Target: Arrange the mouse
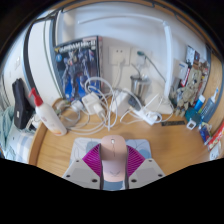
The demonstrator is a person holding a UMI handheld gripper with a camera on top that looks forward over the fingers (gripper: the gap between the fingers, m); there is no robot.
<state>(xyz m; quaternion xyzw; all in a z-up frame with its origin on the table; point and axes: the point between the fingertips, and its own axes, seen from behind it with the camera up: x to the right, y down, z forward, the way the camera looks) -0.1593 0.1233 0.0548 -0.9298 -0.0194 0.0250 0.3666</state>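
A pale pink computer mouse (115, 153) sits between my two fingers, with the magenta pads (95, 160) pressing on both its sides. My gripper (113, 162) is shut on the mouse and holds it above the wooden desk (175, 145). The mouse's rear end is hidden between the fingers.
Beyond the fingers lie a white power strip (140, 109) and a tangle of white cables (95, 105). A poster box (80, 62) stands against the back wall. A white spray bottle (45, 112) is to the left. Cluttered items (195, 95) stand to the right.
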